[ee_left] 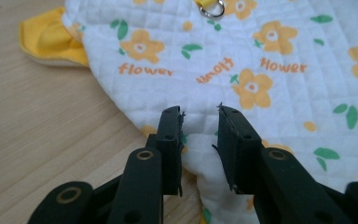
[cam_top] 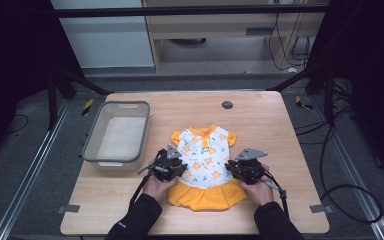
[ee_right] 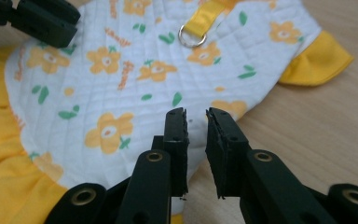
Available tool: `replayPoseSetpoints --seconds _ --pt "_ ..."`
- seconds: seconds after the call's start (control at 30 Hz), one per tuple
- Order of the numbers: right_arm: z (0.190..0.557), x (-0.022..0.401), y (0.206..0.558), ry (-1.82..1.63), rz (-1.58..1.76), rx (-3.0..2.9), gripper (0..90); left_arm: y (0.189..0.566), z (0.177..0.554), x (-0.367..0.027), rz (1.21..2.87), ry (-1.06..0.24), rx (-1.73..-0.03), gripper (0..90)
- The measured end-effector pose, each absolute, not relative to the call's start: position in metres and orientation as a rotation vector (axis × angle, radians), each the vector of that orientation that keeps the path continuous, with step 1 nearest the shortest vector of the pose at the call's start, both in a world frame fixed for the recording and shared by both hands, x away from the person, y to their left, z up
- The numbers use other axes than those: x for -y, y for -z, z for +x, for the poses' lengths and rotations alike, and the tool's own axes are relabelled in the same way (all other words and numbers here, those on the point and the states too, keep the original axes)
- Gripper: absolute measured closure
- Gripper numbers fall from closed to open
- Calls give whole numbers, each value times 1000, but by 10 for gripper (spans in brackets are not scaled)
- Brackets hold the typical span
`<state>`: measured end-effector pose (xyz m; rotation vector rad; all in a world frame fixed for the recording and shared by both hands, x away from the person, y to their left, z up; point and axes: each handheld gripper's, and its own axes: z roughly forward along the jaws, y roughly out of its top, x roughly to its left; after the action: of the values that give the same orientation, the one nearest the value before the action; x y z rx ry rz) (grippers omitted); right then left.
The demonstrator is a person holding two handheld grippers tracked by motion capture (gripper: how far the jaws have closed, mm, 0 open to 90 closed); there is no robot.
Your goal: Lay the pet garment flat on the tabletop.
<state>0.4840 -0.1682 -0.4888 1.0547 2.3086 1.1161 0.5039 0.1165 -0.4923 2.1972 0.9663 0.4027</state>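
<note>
Dress (cam_top: 206, 162) flat, mid-table, right of the bin (cam_top: 96, 145) | my left claw (ee_left: 200, 114) at its left edge, my right claw (ee_right: 196, 114) at its right; both narrowly parted, fabric edge between the jaws, not yet pinched | nothing folded or lifted; everything remains.

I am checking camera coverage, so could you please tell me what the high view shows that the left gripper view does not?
High view alone: the grey bin left of the dress, the whole table, both hands, the right gripper and the orange skirt. Left gripper view alone: the word "flower" printed on the quilting, a metal ring, and a gap between the left gripper jaws, with fabric in it. Both: the dress with a yellow sleeve.
</note>
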Motion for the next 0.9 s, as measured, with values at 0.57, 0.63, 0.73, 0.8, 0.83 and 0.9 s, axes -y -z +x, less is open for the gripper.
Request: replayPoseSetpoints --seconds 0.57,0.63,0.73,0.8,0.83,0.9 --pt "470 161 502 -1069 1101 -2374 858 497 500 -119 2175 -435 -955 694" --pt "470 161 502 -1063 1106 -2370 857 496 499 -118 2175 -444 -956 682" --pt "470 161 501 -1066 1093 -2370 838 494 499 -120 2176 -440 -966 634" --pt "470 163 500 -1071 1091 -2356 812 491 498 -122 2167 -427 -969 602" --pt "470 165 498 -1089 1096 -2341 803 488 497 -123 2167 -431 -964 589" --pt "469 170 493 -1124 1097 -2308 792 482 492 -126 2153 -429 -946 565"
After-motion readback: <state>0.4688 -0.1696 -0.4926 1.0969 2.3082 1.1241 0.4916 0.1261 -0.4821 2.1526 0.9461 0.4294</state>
